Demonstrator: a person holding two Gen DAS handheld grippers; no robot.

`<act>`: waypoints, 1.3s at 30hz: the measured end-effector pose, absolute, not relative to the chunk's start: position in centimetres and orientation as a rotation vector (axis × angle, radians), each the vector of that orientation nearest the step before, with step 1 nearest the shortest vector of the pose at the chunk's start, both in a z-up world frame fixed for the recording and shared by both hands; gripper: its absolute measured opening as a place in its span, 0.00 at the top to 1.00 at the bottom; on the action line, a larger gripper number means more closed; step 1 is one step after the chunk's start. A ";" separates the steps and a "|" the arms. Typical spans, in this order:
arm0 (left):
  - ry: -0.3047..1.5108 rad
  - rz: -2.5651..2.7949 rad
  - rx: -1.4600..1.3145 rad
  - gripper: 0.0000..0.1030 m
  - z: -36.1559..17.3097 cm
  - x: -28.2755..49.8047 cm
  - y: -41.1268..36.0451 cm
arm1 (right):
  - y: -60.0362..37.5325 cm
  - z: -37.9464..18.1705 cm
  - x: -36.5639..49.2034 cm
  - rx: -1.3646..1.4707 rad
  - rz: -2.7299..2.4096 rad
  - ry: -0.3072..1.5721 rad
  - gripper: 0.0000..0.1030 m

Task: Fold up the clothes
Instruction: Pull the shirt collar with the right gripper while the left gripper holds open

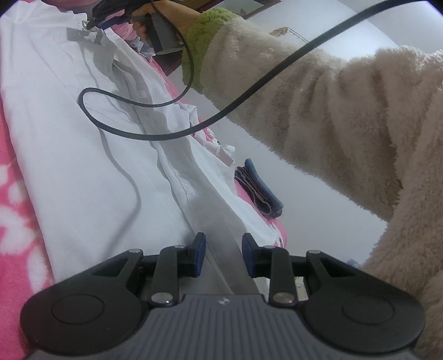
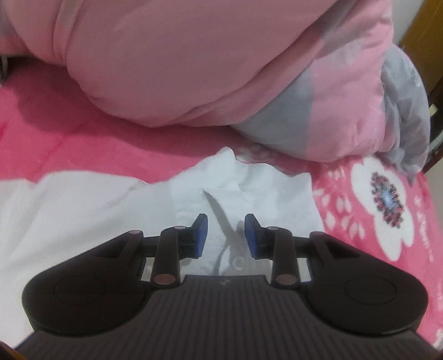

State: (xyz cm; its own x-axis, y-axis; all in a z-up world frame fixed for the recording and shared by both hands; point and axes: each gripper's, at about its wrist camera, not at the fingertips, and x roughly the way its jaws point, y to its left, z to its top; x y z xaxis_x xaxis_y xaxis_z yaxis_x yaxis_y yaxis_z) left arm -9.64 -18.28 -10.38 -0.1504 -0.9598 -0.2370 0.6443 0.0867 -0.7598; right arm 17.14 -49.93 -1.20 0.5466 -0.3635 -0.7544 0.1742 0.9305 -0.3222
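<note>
A white shirt lies spread flat on a pink floral bedspread. My left gripper hovers open over the shirt's near edge, with a fold of white cloth showing between its blue pads but not clamped. In the right wrist view, my right gripper stands open just above the shirt's collar end, holding nothing. A person's hand in a fluffy beige sleeve with a green cuff carries that gripper at the shirt's far end.
A black cable loops across the shirt. Folded dark blue clothing sits at the bed's right edge, with grey floor beyond. A bulky pink and grey duvet is piled just past the collar.
</note>
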 end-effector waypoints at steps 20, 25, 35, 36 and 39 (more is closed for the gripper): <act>0.911 -1.483 -0.451 0.71 -10.4 -9.6 -18.8 | -54.4 4.0 12.2 0.180 -0.414 0.672 0.95; 0.910 -1.487 -0.455 0.70 -10.5 -9.7 -19.0 | -54.9 5.3 10.0 0.228 -0.450 0.659 0.71; 0.902 -1.491 -0.455 0.68 -10.5 -9.7 -18.9 | -49.6 7.0 1.3 0.122 -0.350 0.825 0.71; 0.901 -1.491 -0.455 0.68 -10.5 -9.7 -18.8 | -48.4 6.4 0.8 0.079 -0.329 0.855 0.71; 0.899 -1.493 -0.455 0.68 -10.4 -9.7 -18.8 | -45.7 4.1 0.2 -0.047 -0.293 0.925 0.71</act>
